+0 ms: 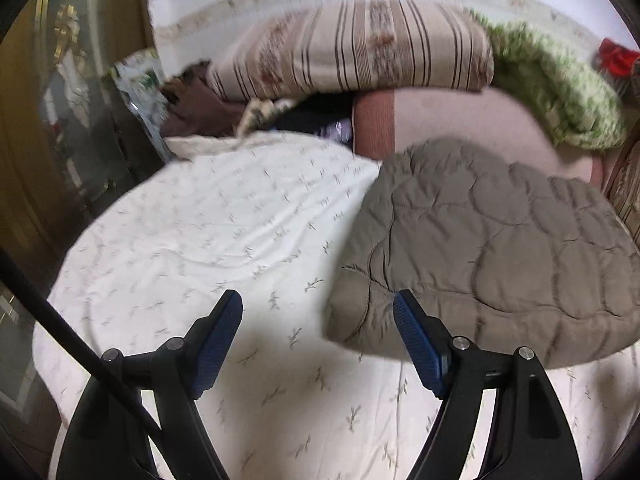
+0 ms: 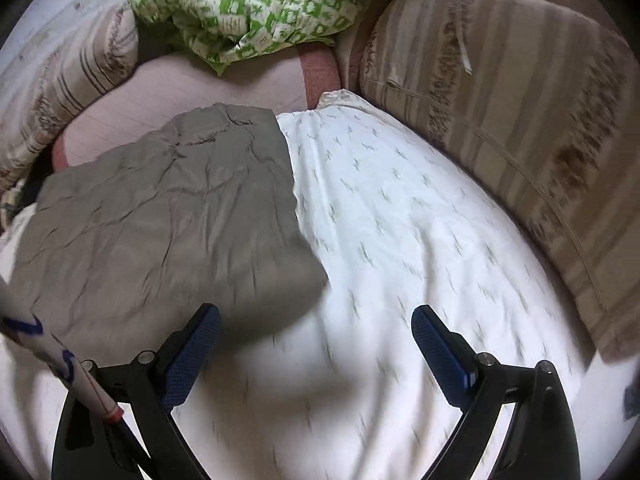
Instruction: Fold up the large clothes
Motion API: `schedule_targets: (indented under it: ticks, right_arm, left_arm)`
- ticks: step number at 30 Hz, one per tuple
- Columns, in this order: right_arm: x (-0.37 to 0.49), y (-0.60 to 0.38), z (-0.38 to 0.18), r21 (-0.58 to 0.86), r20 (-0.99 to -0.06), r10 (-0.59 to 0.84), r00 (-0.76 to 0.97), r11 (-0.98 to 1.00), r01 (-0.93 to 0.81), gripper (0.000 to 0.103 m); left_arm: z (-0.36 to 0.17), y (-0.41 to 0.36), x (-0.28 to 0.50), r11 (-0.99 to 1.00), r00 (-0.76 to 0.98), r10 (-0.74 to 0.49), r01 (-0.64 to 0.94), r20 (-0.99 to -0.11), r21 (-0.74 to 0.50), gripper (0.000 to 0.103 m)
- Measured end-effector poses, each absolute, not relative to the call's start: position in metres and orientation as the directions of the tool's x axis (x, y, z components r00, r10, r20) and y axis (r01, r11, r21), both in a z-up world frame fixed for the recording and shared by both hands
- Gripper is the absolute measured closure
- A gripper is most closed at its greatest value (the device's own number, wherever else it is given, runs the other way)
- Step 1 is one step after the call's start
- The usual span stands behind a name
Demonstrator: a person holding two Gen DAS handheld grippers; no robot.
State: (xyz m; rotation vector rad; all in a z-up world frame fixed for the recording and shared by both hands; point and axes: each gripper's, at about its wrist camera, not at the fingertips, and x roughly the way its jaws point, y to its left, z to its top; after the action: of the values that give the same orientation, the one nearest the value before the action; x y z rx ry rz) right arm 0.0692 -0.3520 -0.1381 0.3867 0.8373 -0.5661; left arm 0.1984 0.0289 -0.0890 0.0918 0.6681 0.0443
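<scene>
Grey quilted garment (image 1: 492, 248) lies folded — both grippers empty, fingers apart.

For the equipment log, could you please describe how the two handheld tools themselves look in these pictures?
Both look alike: the left tool and the right tool have curved black arms with silver pivot pins, each ending in blue fingers with a fine textured face. A black cable crosses the left view; a white cable with blue markings and a red band crosses the right.

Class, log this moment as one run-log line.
left gripper: open, empty | right gripper: open, empty | grey quilted garment: folded on white bedspread
</scene>
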Motion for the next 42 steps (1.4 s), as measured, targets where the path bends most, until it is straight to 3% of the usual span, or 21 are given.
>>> schedule_targets:
  ticks: [7,14,25,42]
  right_arm:
    - [0.002,-0.306,-0.149,0.155,-0.789,-0.225,0.571,0.828,0.54,0.004]
    - [-0.013,-0.265,-0.168,0.178,-0.791,-0.155,0.592,0.867,0.466,0.004]
    - [-0.026,-0.207,-0.163,0.078,-0.751,-0.175,0.636,0.934,0.35,0.004]
    - [-0.03,-0.188,-0.175,0.079,-0.77,-0.147,0.621,0.944,0.321,0.004]
  left_arm:
    - [-0.088,0.049,0.131,0.999,0.73,0.048,-0.023,-0.681,0.045,0.026]
    - [-0.099,0.053,0.084,1.0,0.663,0.028,-0.017,-0.748,0.022,0.026]
    - [-0.078,0.026,0.033,0.997,0.713,0.034,0.028,-0.701,0.076,0.026]
    - [-0.086,0.015,0.029,0.995,0.675,-0.001,0.073,-0.738,0.065,0.026]
